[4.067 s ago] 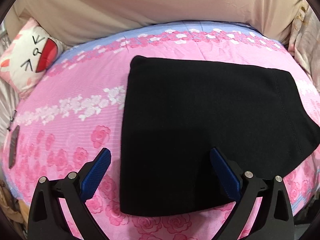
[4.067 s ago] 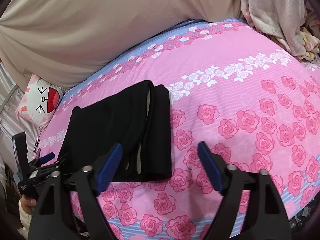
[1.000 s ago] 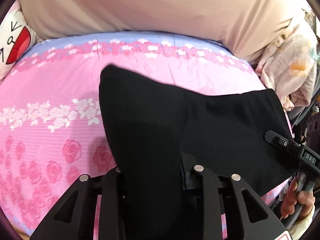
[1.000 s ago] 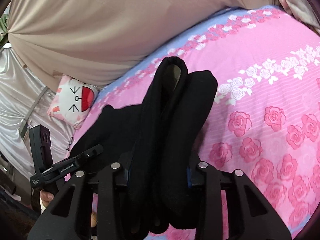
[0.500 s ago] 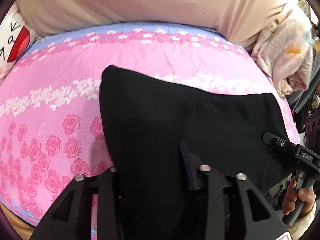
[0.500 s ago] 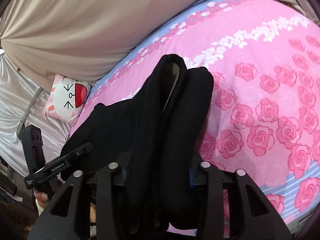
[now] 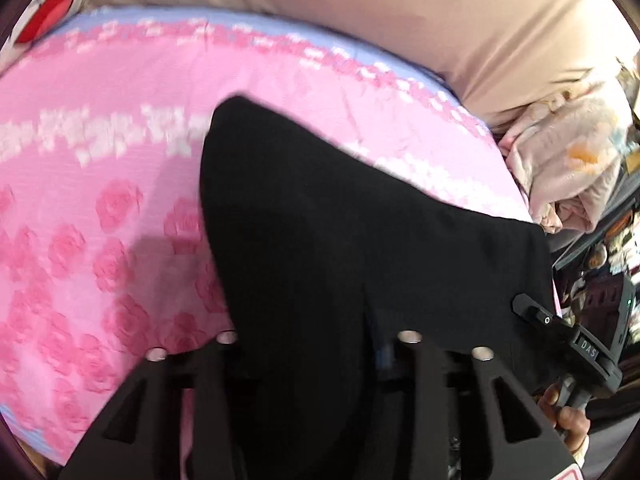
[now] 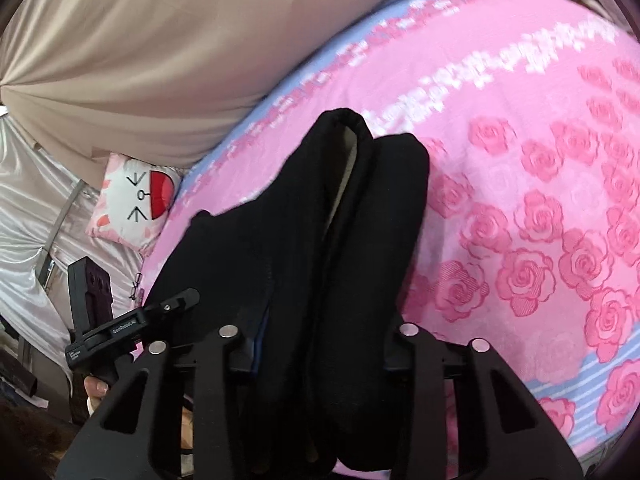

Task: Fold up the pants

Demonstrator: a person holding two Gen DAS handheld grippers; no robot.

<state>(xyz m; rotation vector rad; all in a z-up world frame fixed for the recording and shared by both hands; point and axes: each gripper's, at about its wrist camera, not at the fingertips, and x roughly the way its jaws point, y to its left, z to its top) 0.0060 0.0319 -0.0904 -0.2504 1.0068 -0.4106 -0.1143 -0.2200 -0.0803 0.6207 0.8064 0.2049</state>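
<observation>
Nearest the left wrist camera, the left gripper is clenched on one near corner of the black knit pants, the cloth bunched thick between its jaws; nearest the right wrist camera, the right gripper is clenched on the other near end, where the folded layers stand up in two soft ridges with a pale lining showing in the gap between them. The black knit pants sit over the near half of the pink rose-print bedsheet, their gripped edge raised off it and their far edge apparently resting on it. The step in hand looks like carrying this near edge across to make the next fold. To do it well, both grippers should travel together at one height so the edge stays straight, with enough tension between them to stop the middle sagging. The layers are thick and springy, so lay the edge down squarely on the far edge, press, then let go. Beyond the pants the bedsheet runs to its blue border, then to the beige draped curtain, with the white cartoon-face cushion off to the left of the pants.
</observation>
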